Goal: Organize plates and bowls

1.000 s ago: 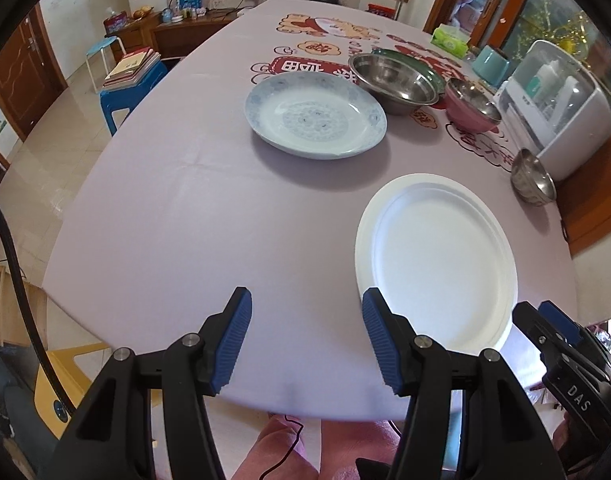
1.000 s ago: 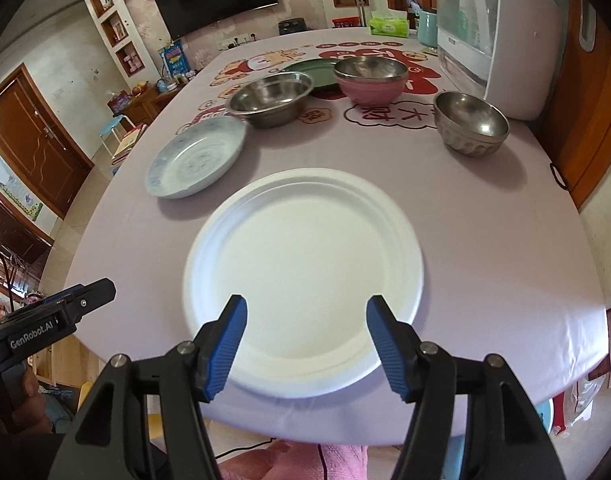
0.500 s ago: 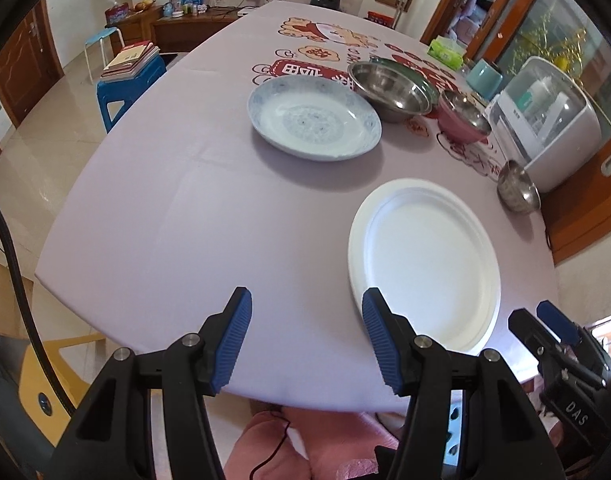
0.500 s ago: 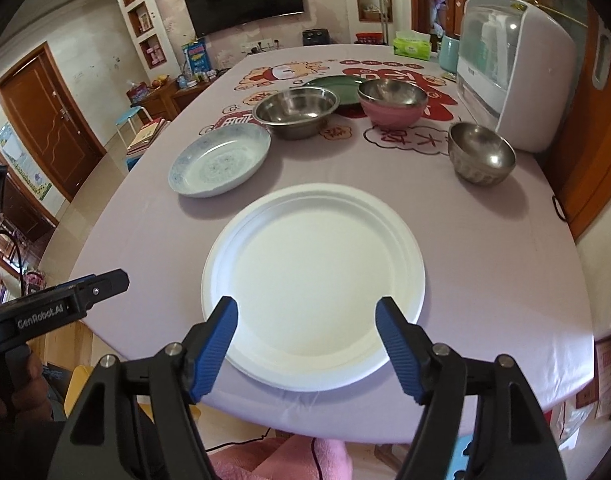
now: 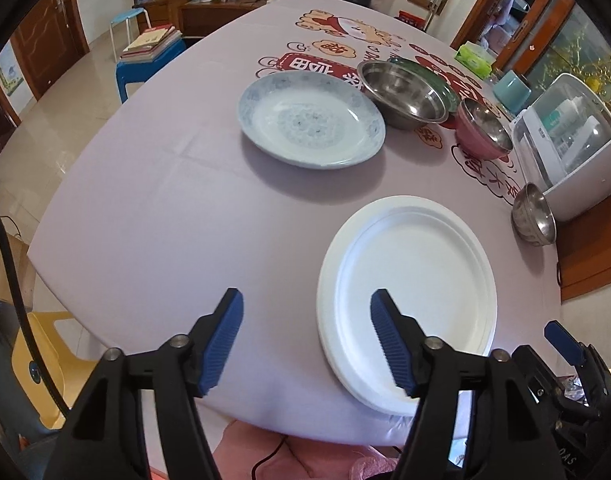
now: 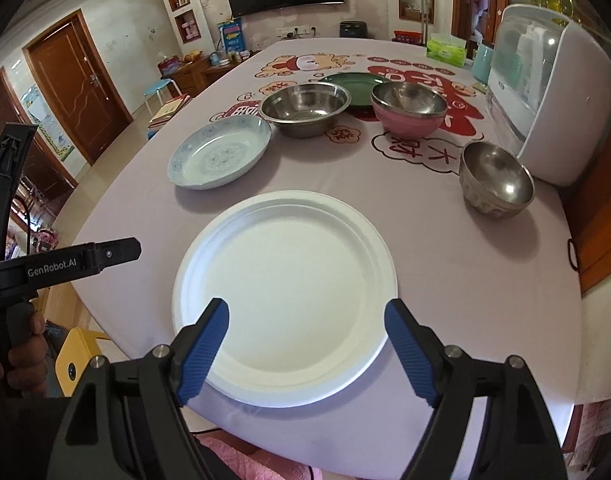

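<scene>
A white paper plate lies near the table's front edge; it also shows in the left wrist view. A blue-patterned plate sits behind it. Further back stand a large steel bowl, a green plate, a pink bowl and a small steel bowl. My left gripper is open and empty, left of the white plate. My right gripper is open and empty, above the white plate's near rim.
A white appliance stands at the table's right edge, with a teal cup and tissue box behind it. The lilac tablecloth covers the table. A blue stool with books stands on the floor at left.
Both grippers have pulled back and risen slightly from the table, so the plates look farther off. Both stay open. No dish has moved.
</scene>
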Available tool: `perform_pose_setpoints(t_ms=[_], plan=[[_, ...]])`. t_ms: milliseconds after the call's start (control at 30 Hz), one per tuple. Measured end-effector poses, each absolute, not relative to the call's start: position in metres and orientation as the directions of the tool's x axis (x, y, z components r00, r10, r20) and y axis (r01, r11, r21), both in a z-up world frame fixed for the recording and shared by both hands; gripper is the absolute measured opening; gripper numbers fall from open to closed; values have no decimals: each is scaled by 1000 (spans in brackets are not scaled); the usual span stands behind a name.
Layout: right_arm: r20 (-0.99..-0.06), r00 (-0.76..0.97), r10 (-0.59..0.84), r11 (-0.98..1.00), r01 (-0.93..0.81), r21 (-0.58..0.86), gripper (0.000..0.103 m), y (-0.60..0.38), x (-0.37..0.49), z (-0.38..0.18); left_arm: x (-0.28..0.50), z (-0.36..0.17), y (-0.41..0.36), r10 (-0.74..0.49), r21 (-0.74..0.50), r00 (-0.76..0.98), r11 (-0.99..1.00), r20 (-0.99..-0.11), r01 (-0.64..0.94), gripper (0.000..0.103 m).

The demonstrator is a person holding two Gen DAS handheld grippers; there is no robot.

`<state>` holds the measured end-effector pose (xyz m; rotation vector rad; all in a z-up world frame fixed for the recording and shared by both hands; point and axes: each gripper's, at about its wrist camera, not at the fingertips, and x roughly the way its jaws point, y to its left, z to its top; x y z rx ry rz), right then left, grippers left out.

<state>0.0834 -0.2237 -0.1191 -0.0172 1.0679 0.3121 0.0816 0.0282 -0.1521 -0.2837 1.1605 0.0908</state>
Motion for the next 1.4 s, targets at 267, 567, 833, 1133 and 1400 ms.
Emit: perform_pose_setpoints(t_ms=[267, 567, 833, 1133, 1400], plan=[[-872, 396, 287, 946, -259, 194, 81, -238, 98, -134, 83, -163, 14, -68, -153, 351, 963, -934, -220, 73], [-872, 382, 305, 934, -300, 195, 81, -227, 108, -136, 88, -163, 23, -71, -171, 364, 953, -929, -251, 80], [-872, 407, 273, 952, -248, 182, 81, -217, 123, -132, 112, -163, 34, -104, -190, 370, 960, -923, -205, 80], [-879, 407, 248, 964, -197, 181, 81, -178, 141, -132, 148, -161, 68, -133, -199, 369, 969, -920, -148, 80], [-874, 419, 245, 969, -141, 204, 81, -139, 160, -136, 181, -159, 102, -142, -183, 365, 980, -920, -81, 80]])
